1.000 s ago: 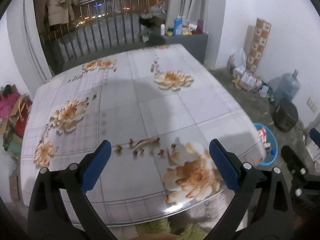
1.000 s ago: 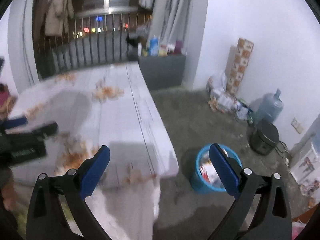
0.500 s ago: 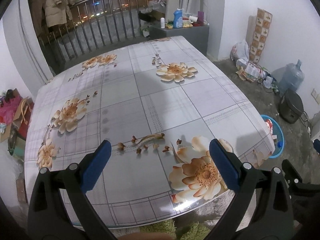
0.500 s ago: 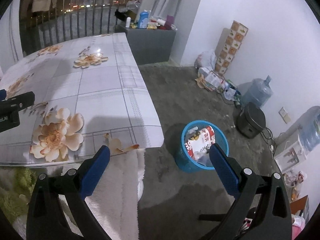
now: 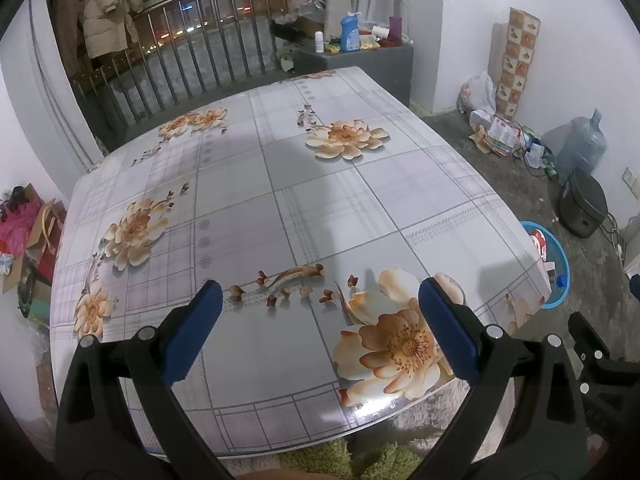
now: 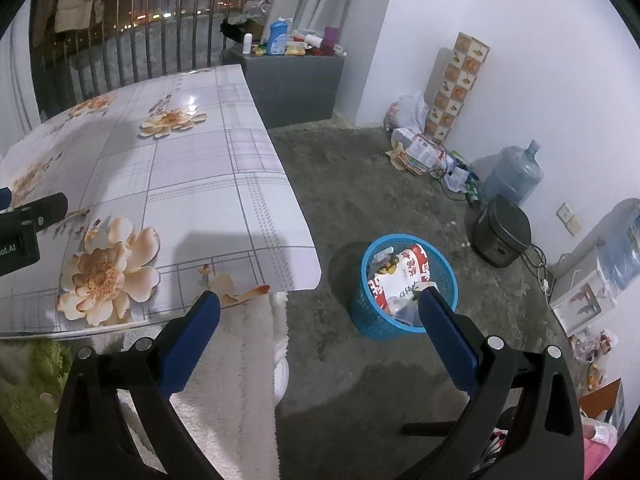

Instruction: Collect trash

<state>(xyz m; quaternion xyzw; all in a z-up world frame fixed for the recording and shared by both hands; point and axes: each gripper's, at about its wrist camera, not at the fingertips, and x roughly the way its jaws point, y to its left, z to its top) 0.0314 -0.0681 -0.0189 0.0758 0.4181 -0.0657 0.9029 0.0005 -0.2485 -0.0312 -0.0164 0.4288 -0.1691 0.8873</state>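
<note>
A blue plastic trash basket (image 6: 368, 320) stands on the floor right of the table, holding a red and white bag (image 6: 400, 276) and other wrappers. It also shows in the left wrist view (image 5: 560, 256). My left gripper (image 5: 318, 300) is open and empty over the near edge of the floral table (image 5: 304, 200). My right gripper (image 6: 320, 308) is open and empty, held off the table's right corner (image 6: 280, 264), short of the basket. No loose trash shows on the table.
A grey cabinet (image 6: 292, 80) with bottles stands behind the table. Bags and papers (image 6: 416, 148), a water jug (image 6: 512, 176) and a black cooker (image 6: 502, 236) line the right wall. A white fluffy cloth (image 6: 240, 380) lies below the table edge. Railing (image 5: 200, 68) runs at the back.
Both grippers have pulled back and steadied. The right wrist view has swung down and right, bringing the blue basket nearer the middle. Both stay open and empty.
</note>
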